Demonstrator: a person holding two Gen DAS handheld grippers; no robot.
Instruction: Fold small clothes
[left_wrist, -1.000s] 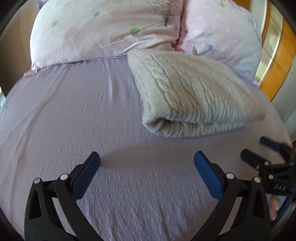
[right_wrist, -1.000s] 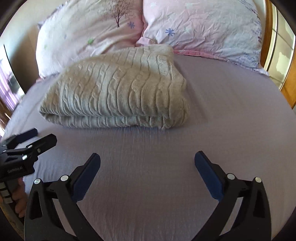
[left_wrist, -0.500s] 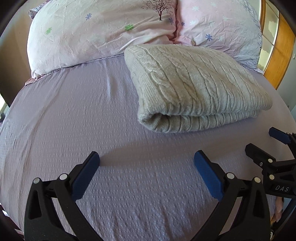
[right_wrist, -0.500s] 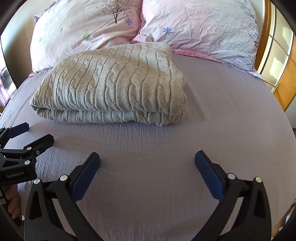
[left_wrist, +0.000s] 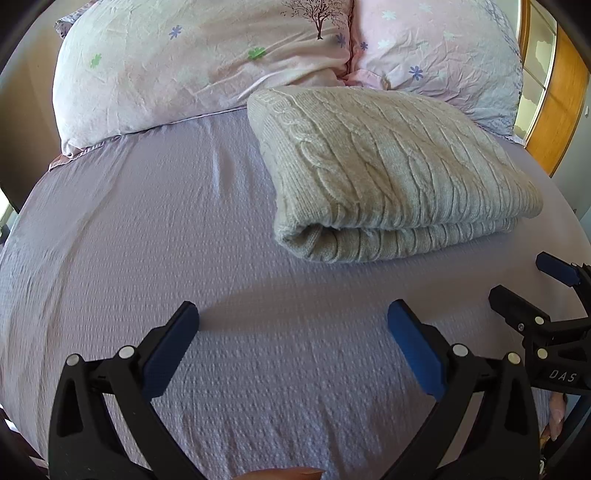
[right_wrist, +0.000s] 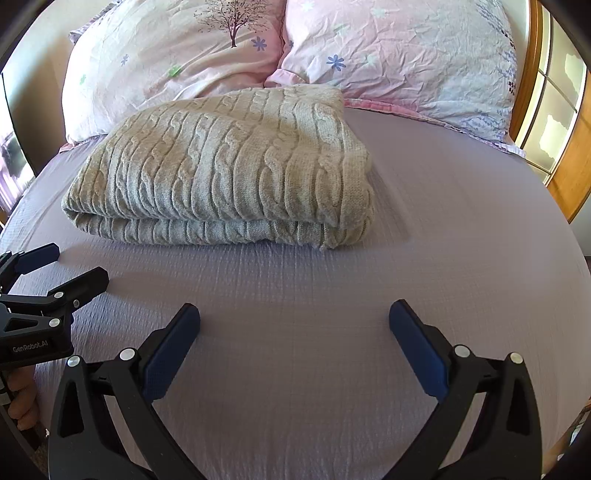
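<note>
Sweater (left_wrist: 391, 177) sits folded into a thick rectangle on the lilac bedsheet (left_wrist: 155, 229), its far edge touching the two floral pillows (left_wrist: 207, 62) at the head of the bed. Cable-knit, grey-beige, doubled over so a rolled fold faces the cameras; layers look even, no sleeve hanging loose. Judged complete, or nearly so.

Left gripper (left_wrist: 291, 332) hovers over bare sheet on the near side of the sweater and off toward its left corner, jaws spread wide, nothing between the blue pads (left_wrist: 413, 347). Right gripper (right_wrist: 293, 332) likewise on the near side of the sweater, more toward its right corner, jaws wide and empty. Neither touches the knit. Each shows at the edge of the other's view, so the two sit close together, side by side. Likely reason for the stance: hands off, letting the fold rest where it was laid, well up the bed to leave working room on the near side.

Against the frames a second ago: sweater's shape and place by the pillows unchanged. Both cameras have pulled back and levelled out, so more sheet lies between claws and sweater, and more pillow shows above it. Jaw spread the same throughout
</note>
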